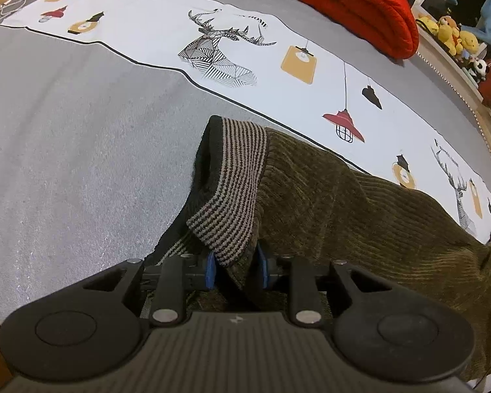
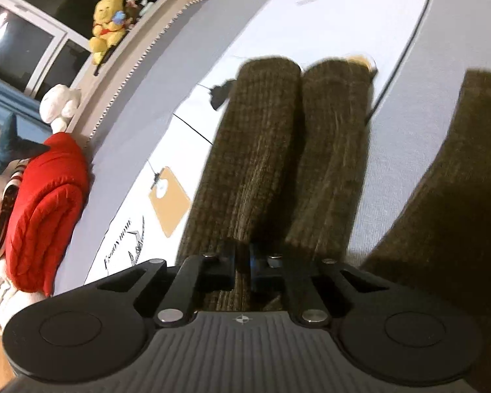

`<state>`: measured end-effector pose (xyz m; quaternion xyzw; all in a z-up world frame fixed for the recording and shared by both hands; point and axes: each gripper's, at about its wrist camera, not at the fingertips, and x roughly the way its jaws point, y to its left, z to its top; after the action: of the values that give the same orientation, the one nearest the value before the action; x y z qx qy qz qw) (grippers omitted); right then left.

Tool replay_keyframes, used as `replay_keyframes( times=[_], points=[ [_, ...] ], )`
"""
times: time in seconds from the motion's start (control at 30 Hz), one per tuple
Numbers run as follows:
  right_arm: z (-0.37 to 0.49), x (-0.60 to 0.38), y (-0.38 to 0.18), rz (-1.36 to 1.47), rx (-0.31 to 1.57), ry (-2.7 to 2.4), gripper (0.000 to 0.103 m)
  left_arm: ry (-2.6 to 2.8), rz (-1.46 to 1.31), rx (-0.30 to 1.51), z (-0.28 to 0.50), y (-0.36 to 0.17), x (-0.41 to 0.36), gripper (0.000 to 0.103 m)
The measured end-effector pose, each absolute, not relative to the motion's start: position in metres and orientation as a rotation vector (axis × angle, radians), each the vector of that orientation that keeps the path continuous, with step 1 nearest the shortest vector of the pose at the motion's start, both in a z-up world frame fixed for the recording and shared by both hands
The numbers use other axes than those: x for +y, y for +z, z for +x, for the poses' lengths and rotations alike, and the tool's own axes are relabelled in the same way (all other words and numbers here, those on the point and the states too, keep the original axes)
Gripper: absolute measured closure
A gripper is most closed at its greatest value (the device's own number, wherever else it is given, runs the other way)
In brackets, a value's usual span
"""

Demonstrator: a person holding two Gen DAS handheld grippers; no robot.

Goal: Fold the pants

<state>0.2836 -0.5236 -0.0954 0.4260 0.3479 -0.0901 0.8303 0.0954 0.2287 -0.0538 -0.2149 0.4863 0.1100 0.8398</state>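
Olive-brown corduroy pants (image 1: 327, 196) lie on a grey and white bed cover (image 1: 65, 147). Their striped knit waistband (image 1: 232, 190) is bunched and lifted toward the camera. My left gripper (image 1: 236, 268) is shut on a fold of that waistband, which fills the space between the blue pads (image 1: 209, 270). In the right wrist view, both pant legs (image 2: 262, 147) stretch away side by side, and a dark bulk of the same fabric (image 2: 442, 213) fills the right side. My right gripper (image 2: 244, 262) is shut on the corduroy at the near end of the legs.
A red quilted jacket (image 1: 350, 3) lies folded at the bed's far side, also visible in the right wrist view (image 2: 45, 203). Plush toys (image 1: 448, 32) line a ledge by the bed, among them a yellow bear (image 2: 106, 23). A white cable (image 1: 16, 3) lies at the far left corner.
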Motion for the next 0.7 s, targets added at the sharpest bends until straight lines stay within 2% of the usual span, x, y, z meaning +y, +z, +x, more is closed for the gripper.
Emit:
replay_keyframes(
  times=[0.07,0.17,0.3,0.4,0.47,0.5,0.57,0.7],
  points=[
    [0.271,-0.527,-0.08,0.908,0.691,-0.197,0.099,0.232,-0.464,1.023,0.094,-0.053,0.23,0.075],
    [0.244,-0.53,-0.049,0.884,0.634,-0.231,0.1,0.223,-0.481,0.997,0.091,-0.05,0.231,0.08],
    [0.179,-0.531,-0.006,0.828,0.564,-0.316,0.101,0.214,-0.426,0.94,0.083,-0.038,0.222,0.083],
    [0.116,-0.527,-0.005,0.816,0.609,-0.442,0.101,0.253,-0.38,0.931,0.078,-0.032,0.218,0.083],
    [0.081,-0.524,-0.022,0.81,0.702,-0.53,0.101,0.291,-0.375,0.955,0.077,-0.034,0.219,0.083],
    [0.07,-0.524,-0.035,0.825,0.757,-0.564,0.101,0.305,-0.377,0.964,0.077,-0.034,0.22,0.082],
    [0.055,-0.53,-0.062,0.899,0.848,-0.599,0.1,0.346,-0.37,0.985,0.078,-0.037,0.222,0.073],
    [0.055,-0.546,-0.086,0.914,0.851,-0.588,0.095,0.433,-0.316,0.948,0.076,-0.032,0.217,0.053]
  ],
)
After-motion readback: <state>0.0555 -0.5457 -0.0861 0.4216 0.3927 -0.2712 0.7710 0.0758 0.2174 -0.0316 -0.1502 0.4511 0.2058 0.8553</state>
